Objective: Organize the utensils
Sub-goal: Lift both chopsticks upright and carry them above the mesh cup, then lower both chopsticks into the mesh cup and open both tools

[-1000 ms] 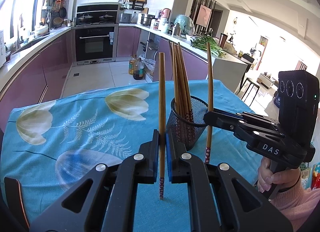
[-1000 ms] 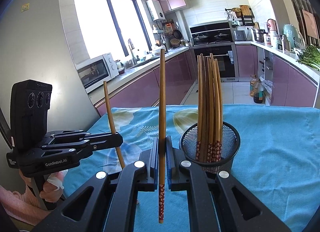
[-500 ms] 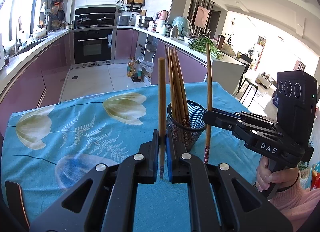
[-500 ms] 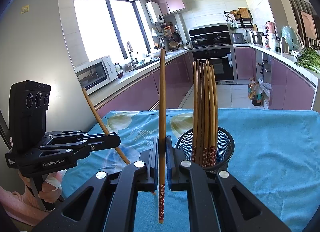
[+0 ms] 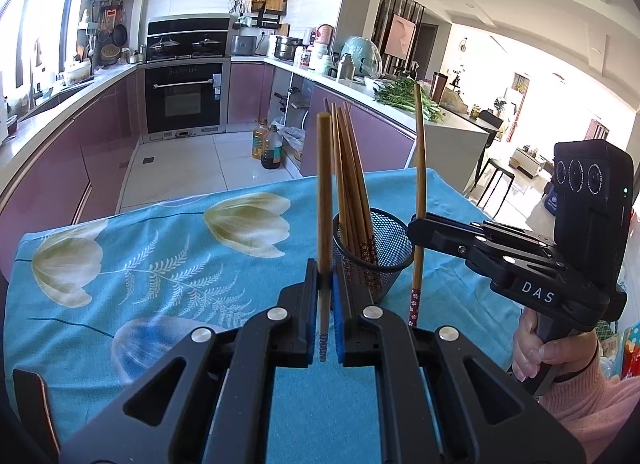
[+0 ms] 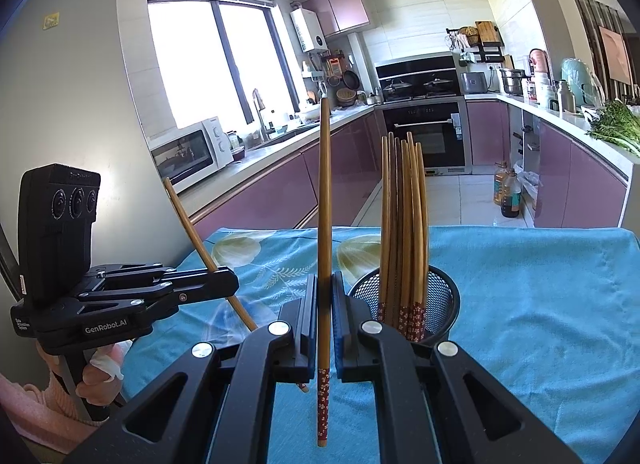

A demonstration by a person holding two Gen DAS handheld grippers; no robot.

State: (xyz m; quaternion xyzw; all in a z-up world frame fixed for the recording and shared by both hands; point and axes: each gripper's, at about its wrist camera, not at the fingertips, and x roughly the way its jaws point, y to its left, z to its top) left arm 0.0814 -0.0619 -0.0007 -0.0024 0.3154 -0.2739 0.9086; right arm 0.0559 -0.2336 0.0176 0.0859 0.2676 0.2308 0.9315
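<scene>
Left gripper [image 5: 325, 304] pinches one chopstick [image 5: 324, 200], tilted in the right view. Mesh holder [image 6: 438, 304] on the blue cloth [image 6: 540, 304] already holds a bundle [image 6: 404, 224]. Right gripper [image 6: 325, 318] clamps another chopstick [image 6: 324, 224] upright. Judgement: mostly done; two remain.

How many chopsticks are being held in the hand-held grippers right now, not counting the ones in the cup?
2. One chopstick is clamped in the left hand-held gripper; the other chopstick in the right hand-held gripper. Neither is in the mesh cup.
</scene>
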